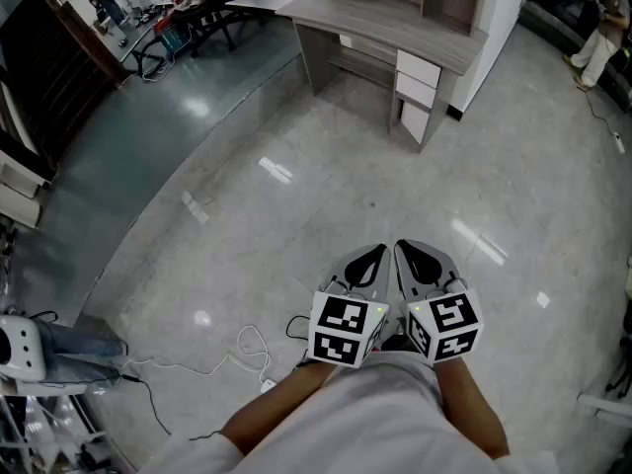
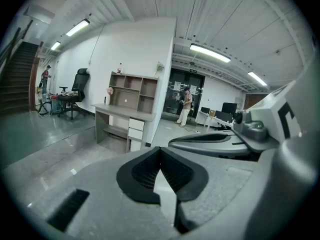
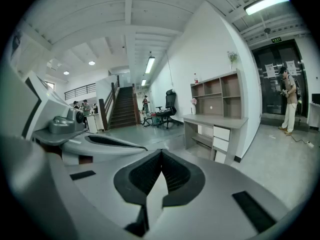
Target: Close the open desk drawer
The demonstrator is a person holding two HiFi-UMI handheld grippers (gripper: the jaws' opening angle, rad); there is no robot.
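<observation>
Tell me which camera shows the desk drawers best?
The head view: the drawers show unobstructed from above, across the bare floor. Both gripper views show them far off, as small white fronts.

White drawers (image 1: 416,89) under the distant grey desk (image 1: 375,18)

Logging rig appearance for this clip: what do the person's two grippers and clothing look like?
The left gripper and right gripper have light grey, rounded shells with black ribbed pads. The left marker cube and right marker cube are white, printed with black square patterns. The person wears a white top.
</observation>
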